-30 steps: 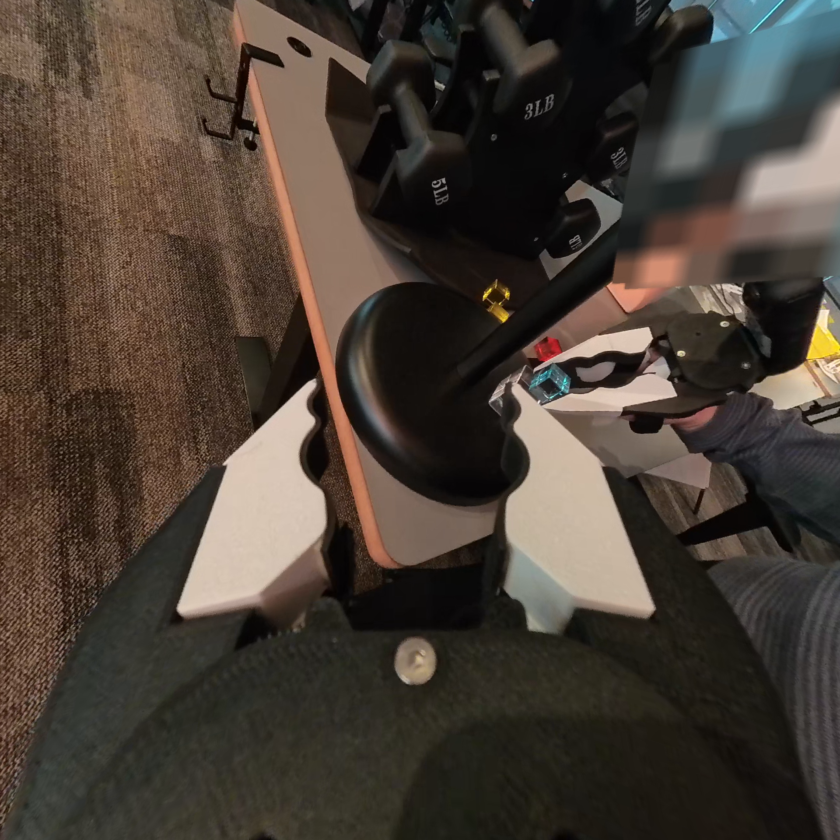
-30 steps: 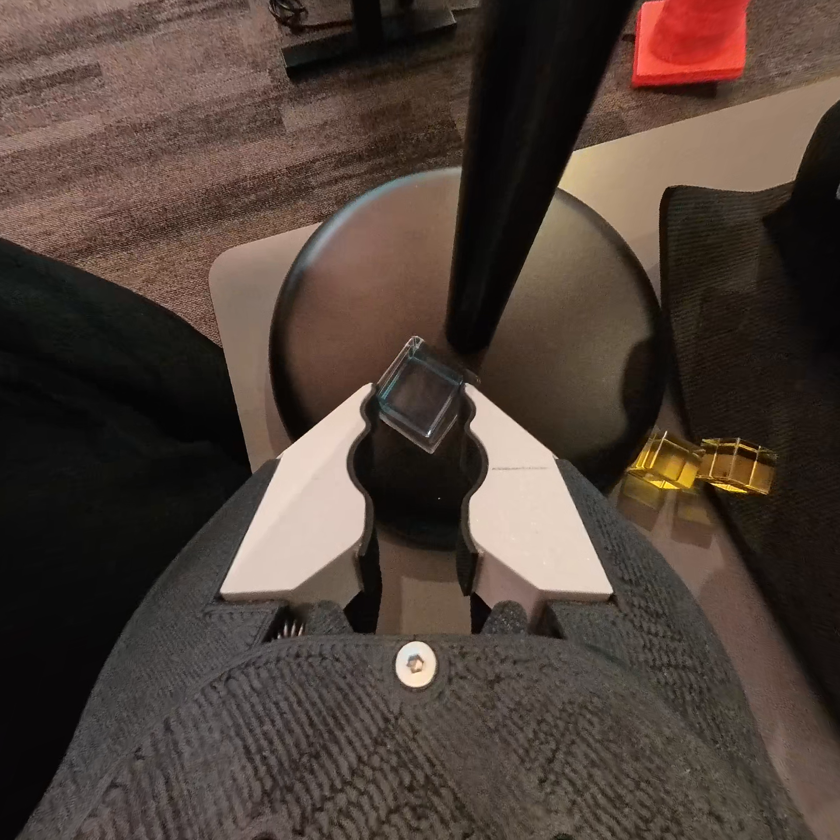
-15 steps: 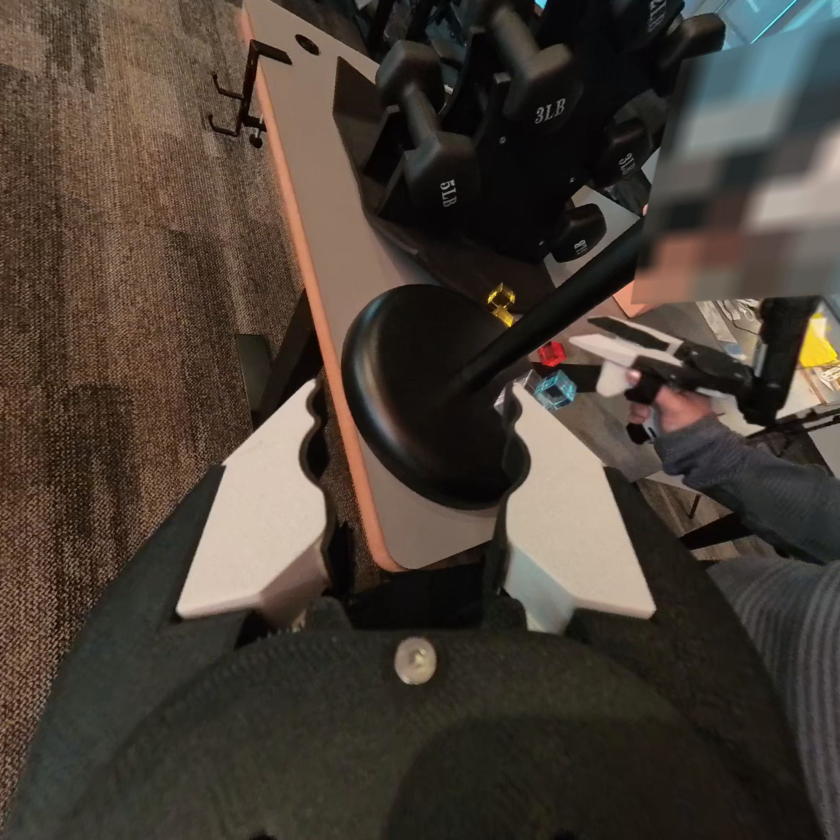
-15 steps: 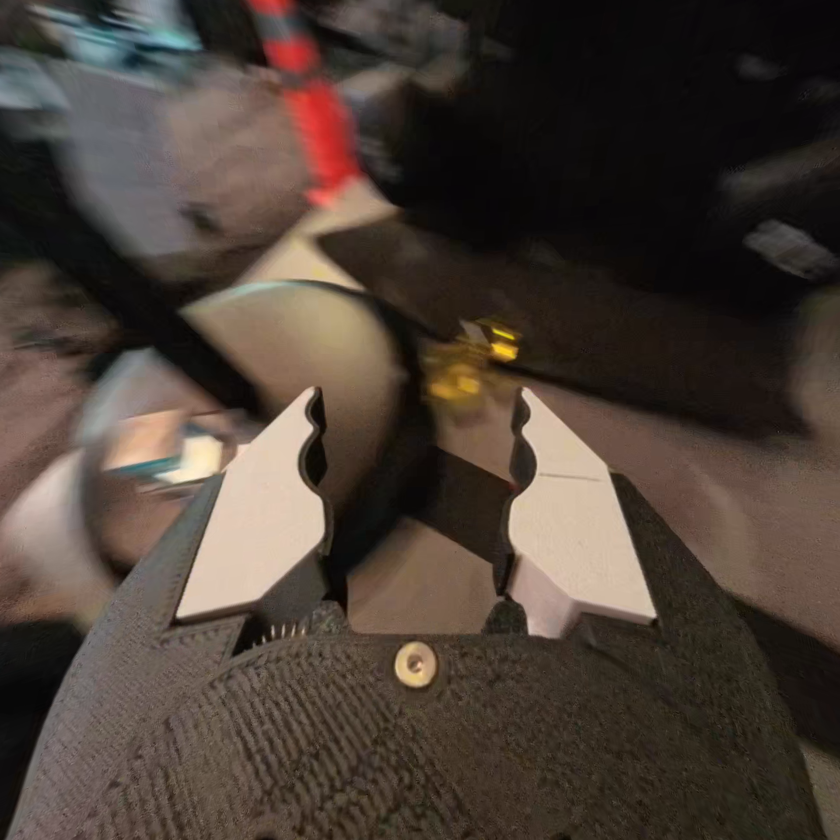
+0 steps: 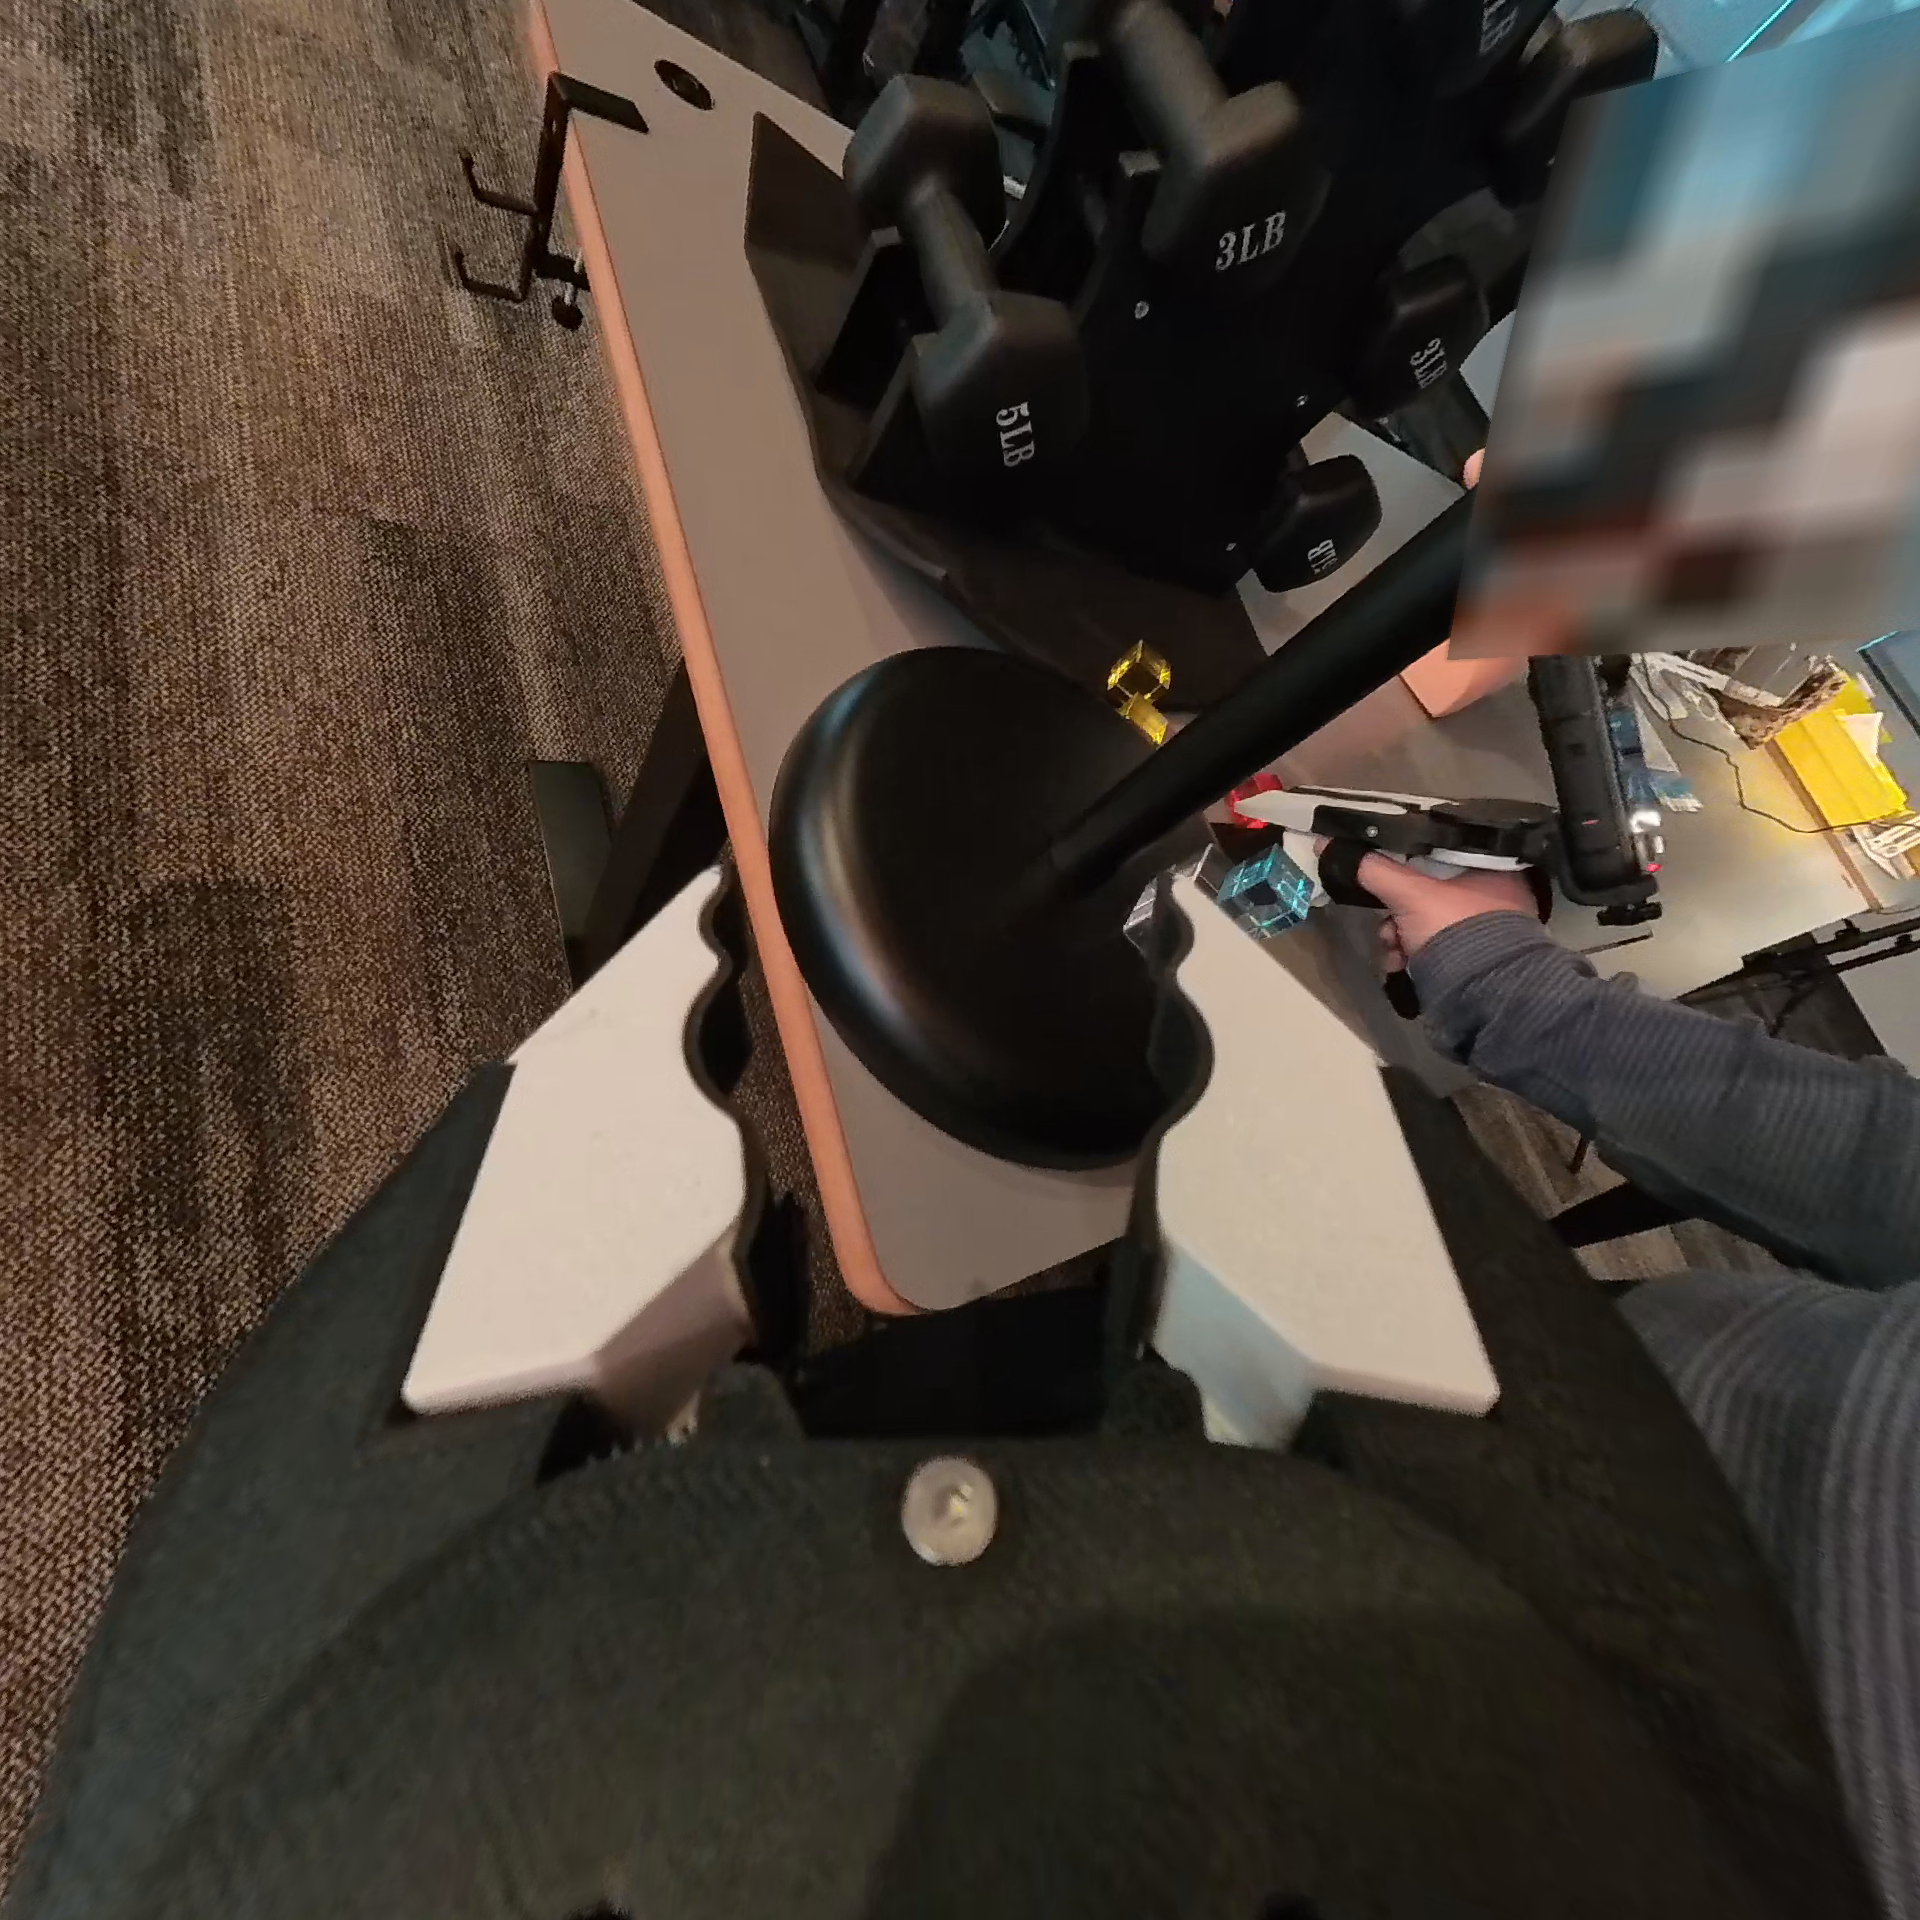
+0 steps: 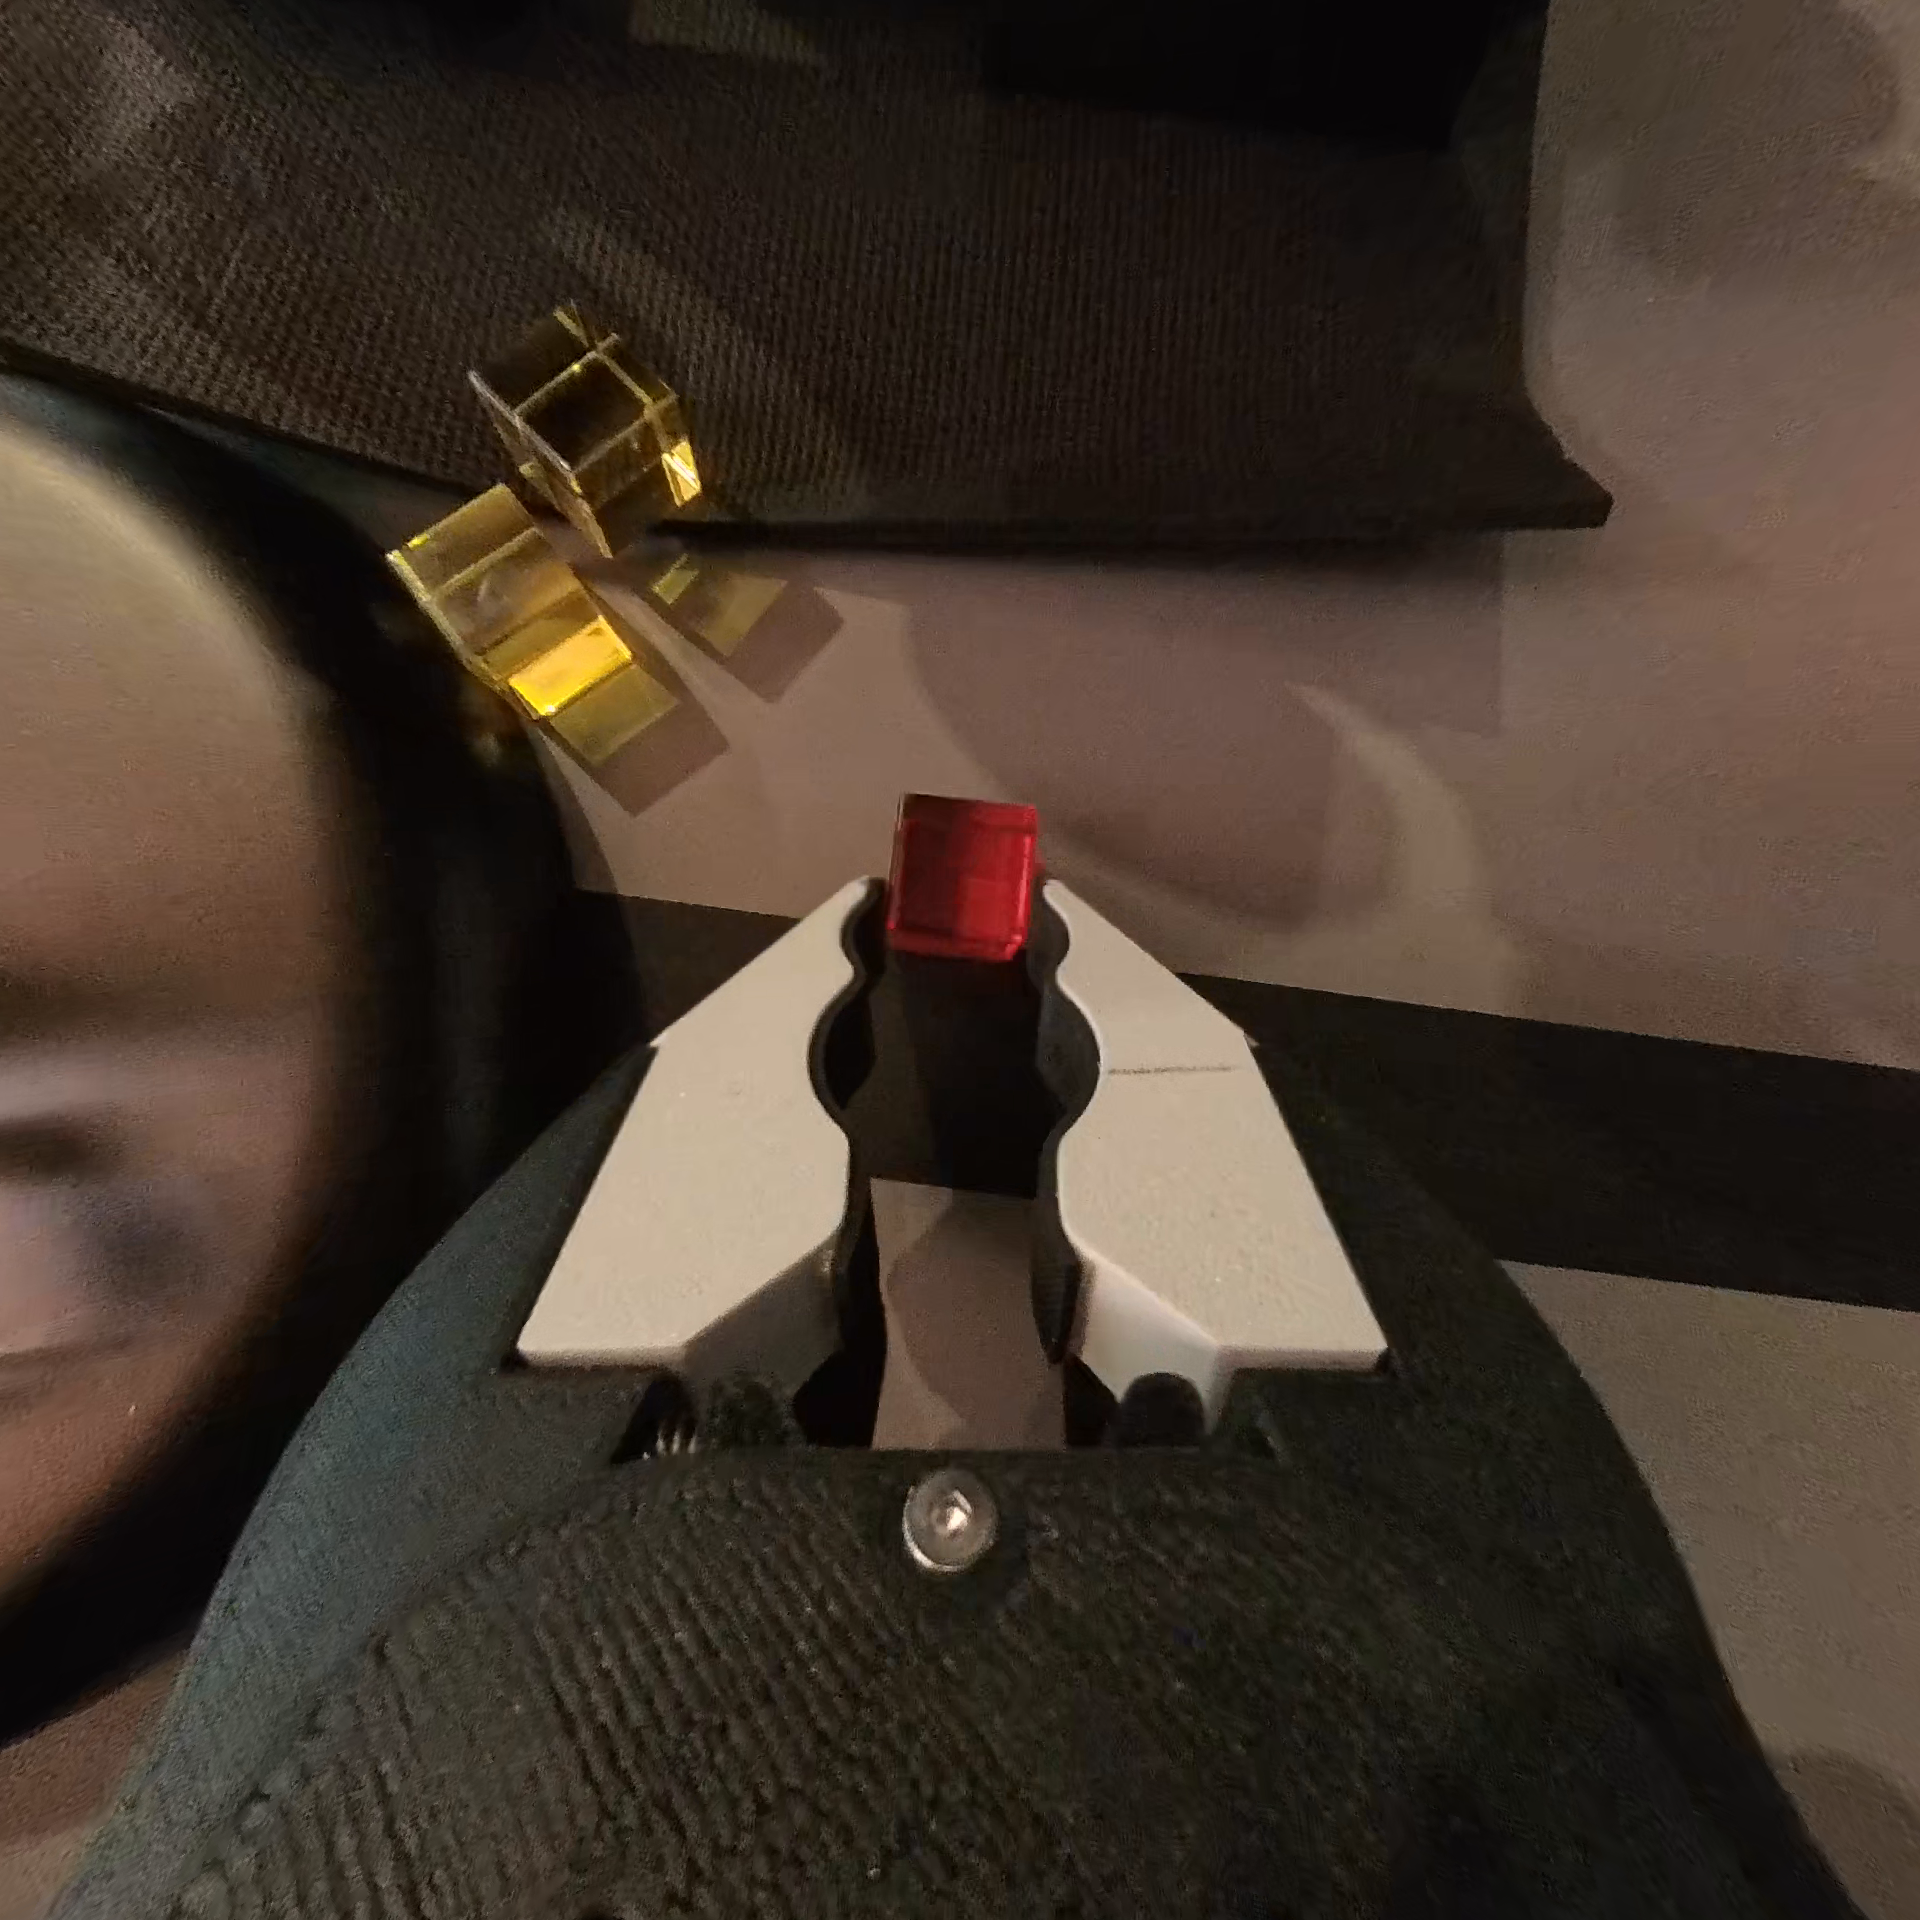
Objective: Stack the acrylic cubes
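Where brown carpet (image 5: 260,623) borders it, the grey tabletop (image 5: 727,499) carries a dumbbell rack (image 5: 1091,312) on a black mat (image 6: 935,312). Right tool (image 6: 961,894) is clamped on a red cube (image 6: 961,883), faces square to the fingers, just above the tabletop. Two yellow cubes (image 6: 561,540) lie nearby. Left tool (image 5: 945,904), fingers apart, hangs over the black round stand base (image 5: 935,883); its pole (image 5: 1278,696) leans rightward.

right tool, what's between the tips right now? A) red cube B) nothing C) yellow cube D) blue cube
A: the right tool is closed on the red cube, a fingertip against each side; the two yellow cubes lie apart on the table.
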`<state>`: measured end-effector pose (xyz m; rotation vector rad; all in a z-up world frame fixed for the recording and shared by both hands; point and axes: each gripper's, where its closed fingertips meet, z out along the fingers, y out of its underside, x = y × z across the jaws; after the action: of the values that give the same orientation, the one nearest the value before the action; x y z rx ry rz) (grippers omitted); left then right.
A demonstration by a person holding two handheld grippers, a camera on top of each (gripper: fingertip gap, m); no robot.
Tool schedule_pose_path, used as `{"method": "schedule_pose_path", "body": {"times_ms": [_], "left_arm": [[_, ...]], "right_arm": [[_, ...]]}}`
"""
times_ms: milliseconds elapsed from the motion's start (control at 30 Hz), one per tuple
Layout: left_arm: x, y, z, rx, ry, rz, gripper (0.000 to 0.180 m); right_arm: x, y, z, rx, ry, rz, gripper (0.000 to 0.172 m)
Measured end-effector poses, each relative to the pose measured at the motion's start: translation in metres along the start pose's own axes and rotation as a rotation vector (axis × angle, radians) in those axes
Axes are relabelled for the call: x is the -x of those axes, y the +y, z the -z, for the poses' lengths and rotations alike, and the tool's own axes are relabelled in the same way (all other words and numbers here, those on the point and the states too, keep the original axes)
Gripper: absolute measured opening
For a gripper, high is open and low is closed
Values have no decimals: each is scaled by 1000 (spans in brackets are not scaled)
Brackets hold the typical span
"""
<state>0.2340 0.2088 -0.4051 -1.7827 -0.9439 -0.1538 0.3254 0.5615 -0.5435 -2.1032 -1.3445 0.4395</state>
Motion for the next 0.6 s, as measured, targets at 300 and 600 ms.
{"method": "schedule_pose_path", "body": {"times_ms": [300,600], "left_arm": [[4,0,5,-3,-13,10,77],[3,-4,5,-5,-11,0,77]], "right_arm": [[42,-28,51,-109,-145,94,25],[127,-30,127,-189,-402,236,25]]}}
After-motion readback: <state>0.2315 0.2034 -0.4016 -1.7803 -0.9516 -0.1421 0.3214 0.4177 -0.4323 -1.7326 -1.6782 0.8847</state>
